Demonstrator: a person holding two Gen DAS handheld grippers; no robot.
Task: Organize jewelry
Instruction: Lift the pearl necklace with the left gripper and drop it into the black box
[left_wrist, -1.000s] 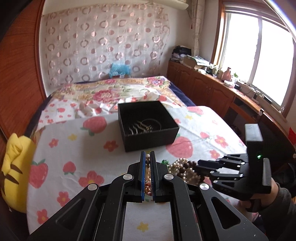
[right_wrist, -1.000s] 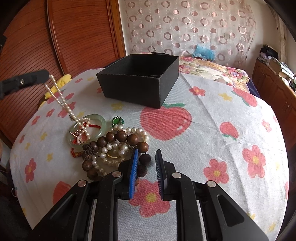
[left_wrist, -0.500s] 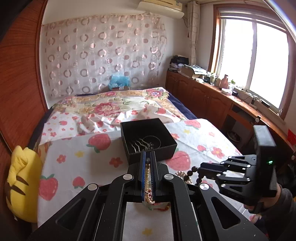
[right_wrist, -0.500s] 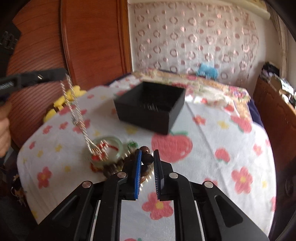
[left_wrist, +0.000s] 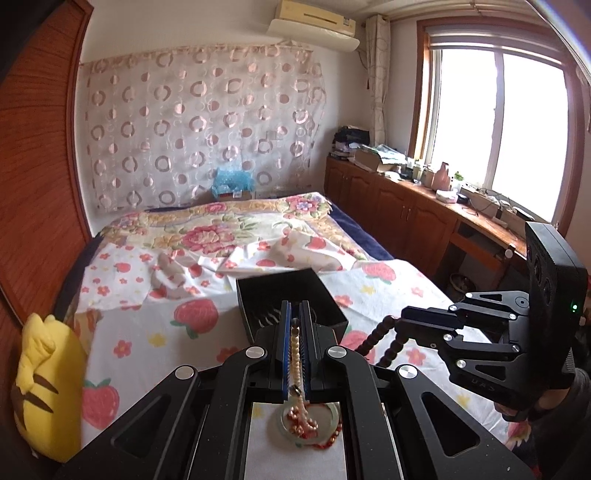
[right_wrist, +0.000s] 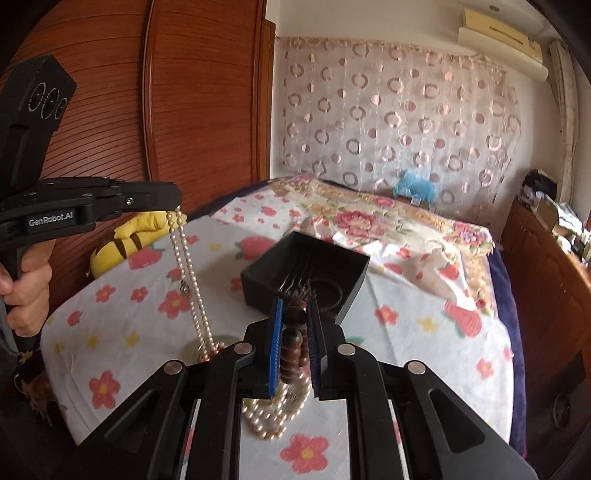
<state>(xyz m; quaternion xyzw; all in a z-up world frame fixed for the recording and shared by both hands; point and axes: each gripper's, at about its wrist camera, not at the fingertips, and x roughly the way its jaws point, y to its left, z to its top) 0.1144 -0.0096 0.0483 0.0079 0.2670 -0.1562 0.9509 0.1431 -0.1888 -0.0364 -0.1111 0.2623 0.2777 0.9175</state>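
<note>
Two limp strands aloft: pearls (right_wrist: 188, 273) pinched by left gripper (left_wrist: 294, 325) mid-frame, wooden beads (right_wrist: 291, 347) clamped in right gripper (right_wrist: 295, 314). Light, floppy, snag-prone; best gripped mid-strand above box (right_wrist: 354, 266).

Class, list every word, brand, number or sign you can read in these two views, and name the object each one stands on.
"GenRobot.AI": white lettering on the side of the black left gripper, seen in the right wrist view.
Faint embossed marks on the black right gripper body in the left wrist view: too blurred to read.
Nothing legible on the black open-top cardboard box or the white wall air conditioner.
</note>
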